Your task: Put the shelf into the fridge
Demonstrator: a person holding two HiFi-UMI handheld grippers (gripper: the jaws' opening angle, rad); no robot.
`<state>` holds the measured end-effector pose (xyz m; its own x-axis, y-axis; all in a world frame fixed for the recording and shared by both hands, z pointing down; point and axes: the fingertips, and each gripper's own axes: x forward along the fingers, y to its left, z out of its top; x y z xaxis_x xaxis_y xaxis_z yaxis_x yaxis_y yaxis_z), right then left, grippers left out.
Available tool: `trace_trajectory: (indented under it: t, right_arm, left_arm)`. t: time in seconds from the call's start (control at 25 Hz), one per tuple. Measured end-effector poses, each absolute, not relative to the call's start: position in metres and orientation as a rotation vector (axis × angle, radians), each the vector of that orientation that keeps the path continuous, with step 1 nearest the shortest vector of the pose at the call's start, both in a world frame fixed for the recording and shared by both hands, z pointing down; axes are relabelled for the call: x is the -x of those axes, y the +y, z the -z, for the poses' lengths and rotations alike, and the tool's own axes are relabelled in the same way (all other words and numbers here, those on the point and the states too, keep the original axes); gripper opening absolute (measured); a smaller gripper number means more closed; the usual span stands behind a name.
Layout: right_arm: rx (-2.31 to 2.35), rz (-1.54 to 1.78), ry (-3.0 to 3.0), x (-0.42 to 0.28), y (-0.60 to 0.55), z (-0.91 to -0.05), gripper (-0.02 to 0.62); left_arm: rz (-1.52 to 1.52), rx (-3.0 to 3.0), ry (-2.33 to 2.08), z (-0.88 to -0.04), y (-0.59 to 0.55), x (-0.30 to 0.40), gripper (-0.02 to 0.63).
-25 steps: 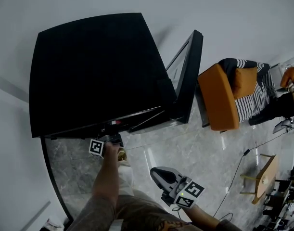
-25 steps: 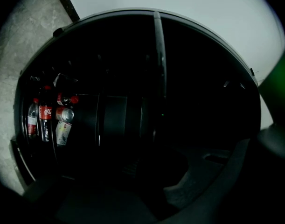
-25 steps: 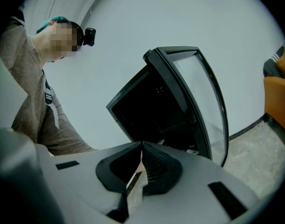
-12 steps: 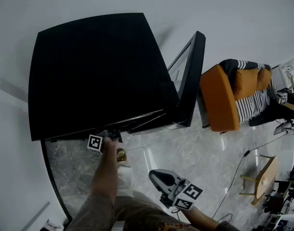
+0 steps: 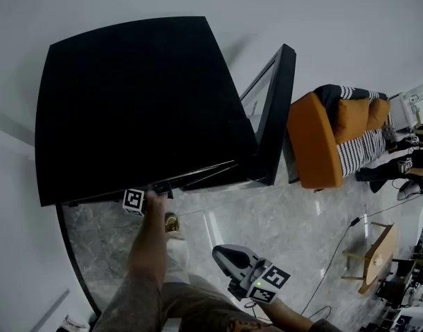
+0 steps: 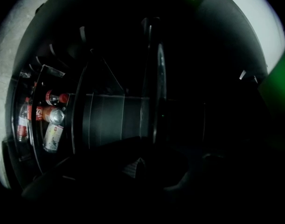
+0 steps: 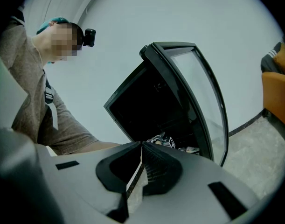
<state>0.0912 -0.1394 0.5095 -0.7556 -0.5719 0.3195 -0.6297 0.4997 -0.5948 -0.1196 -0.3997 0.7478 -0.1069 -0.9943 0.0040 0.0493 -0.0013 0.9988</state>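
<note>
Inside the dark fridge (image 5: 135, 102), just past the left gripper (image 6: 136, 162): the shelf (image 6: 112, 120), a pale grey pane crossed by faint lines and framed by dark rims, with bottles and cans (image 6: 46, 120) beyond its left edge in the left gripper view. Seems to lie within the cabinet, though too dim to judge if seated on its rails. From above, only a forearm (image 5: 150, 244) and the marker cube (image 5: 133, 200) visible at the near front edge of the fridge, left of the glass door (image 5: 273, 116) swung open to the right. Left jaws apparently drawn together, with just a thin light wedge between the pads; too dark to tell if pinched on a thin rim of the shelf. To the near right, over the pale stone floor (image 5: 266, 220) and well apart from the fridge: the right gripper (image 5: 223, 252), jaws pressed together on nothing. Reads as glass or clear plastic in a thin frame: probably stiff, fairly heavy for one gripper, slick on its flat faces, and liable to chip or crack if knocked against the cabinet walls. Best taken at the framed near rim, close to the middle, to keep it level; better still with one gripper toward each near corner. Calls for a firm but not crushing pinch and a straight, level push toward the far wall. Likely to jam a corner in the side rails if tilted.
</note>
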Motion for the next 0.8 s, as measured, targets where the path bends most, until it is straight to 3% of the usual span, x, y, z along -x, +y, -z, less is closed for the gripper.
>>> trace_trajectory:
  t: [0.8]
  right_arm:
    - [-1.055, -1.125, -2.631, -0.100, -0.132, -0.516, 0.021]
  left_arm:
    - [1.285, -1.140, -1.272, -0.744, -0.425, 0.125, 0.015]
